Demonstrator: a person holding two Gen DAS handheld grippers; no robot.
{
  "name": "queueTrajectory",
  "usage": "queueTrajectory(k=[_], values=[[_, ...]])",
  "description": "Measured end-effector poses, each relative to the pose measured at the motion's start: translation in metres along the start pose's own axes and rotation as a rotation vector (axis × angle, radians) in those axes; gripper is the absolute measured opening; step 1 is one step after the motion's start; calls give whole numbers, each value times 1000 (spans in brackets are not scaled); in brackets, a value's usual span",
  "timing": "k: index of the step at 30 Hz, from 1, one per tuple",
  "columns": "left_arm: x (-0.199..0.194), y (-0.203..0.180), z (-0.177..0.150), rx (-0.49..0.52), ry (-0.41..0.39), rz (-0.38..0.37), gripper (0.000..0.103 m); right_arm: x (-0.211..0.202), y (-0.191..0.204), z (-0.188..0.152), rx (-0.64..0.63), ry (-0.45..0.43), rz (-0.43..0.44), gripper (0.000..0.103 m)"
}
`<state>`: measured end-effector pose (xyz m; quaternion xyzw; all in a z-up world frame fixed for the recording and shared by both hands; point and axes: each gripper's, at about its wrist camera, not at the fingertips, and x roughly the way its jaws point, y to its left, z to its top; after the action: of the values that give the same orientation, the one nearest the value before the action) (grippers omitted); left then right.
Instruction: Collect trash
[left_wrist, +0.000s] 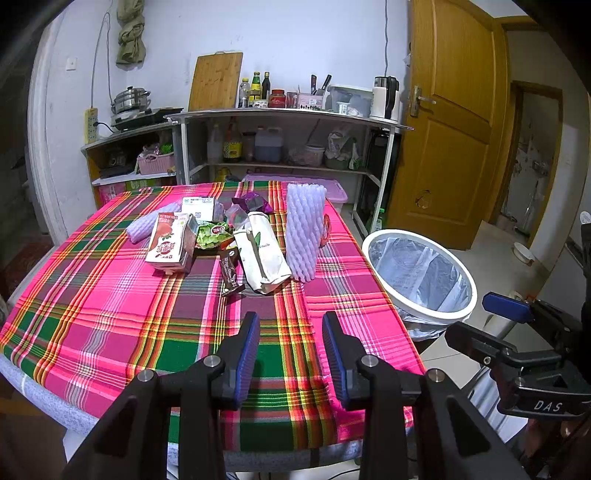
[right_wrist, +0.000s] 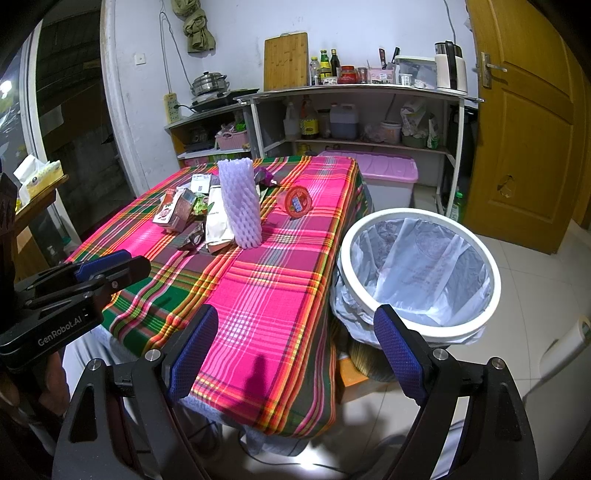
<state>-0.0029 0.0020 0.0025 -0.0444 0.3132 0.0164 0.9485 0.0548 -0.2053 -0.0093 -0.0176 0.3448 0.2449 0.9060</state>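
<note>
Nearest the lens, the left gripper (left_wrist: 291, 354): fingers apart with nothing between, hanging over the bare near end of the plaid-covered table (left_wrist: 110, 314). Right gripper (right_wrist: 295, 354) likewise spread wide and empty, poised over the table's near corner, one finger toward the bin.

Trash heaped at about 12 o'clock from the left gripper, well apart from both tools:
- red-and-white drink carton (left_wrist: 171, 242), lying on its side, spout end crushed
- lavender foam fruit net (left_wrist: 306, 230), standing upright, soft and springy
- second foam net (left_wrist: 147, 221), lying flat at 11 o'clock behind the carton
- cream paper bag (left_wrist: 260, 254), flattened, lying lengthwise
- dark snack wrapper (left_wrist: 229, 271), thin and crinkled, closest piece of the pile
- green wrapper (left_wrist: 212, 234) and purple wrapper (left_wrist: 253, 203), wedged among the rest
- round red lidded cup (right_wrist: 296, 200), tipped on its side beyond the upright net

White bin (right_wrist: 421, 273) with clear liner, at 2 o'clock off the table's edge, apparently empty; nothing collected yet.

Risks, as a judgement:
- upright net likely to topple or squash out of a pinch, being light and yielding
- flat wrapper hard to lift off cloth; cloth could get pinched and dragged along, shifting the pile
- cup liable to roll off the edge if nudged
- loose liner may slump under a dropped carton
</note>
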Motion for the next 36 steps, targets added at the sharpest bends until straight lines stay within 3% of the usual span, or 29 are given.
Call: queueTrajectory(k=[27,36], values=[[-3,-4,1,-2,8,1,35,1,0,1,2,4,5,87],[17,18,1,-55,36,-9,35,29,8,15,-29,28,75,87]])
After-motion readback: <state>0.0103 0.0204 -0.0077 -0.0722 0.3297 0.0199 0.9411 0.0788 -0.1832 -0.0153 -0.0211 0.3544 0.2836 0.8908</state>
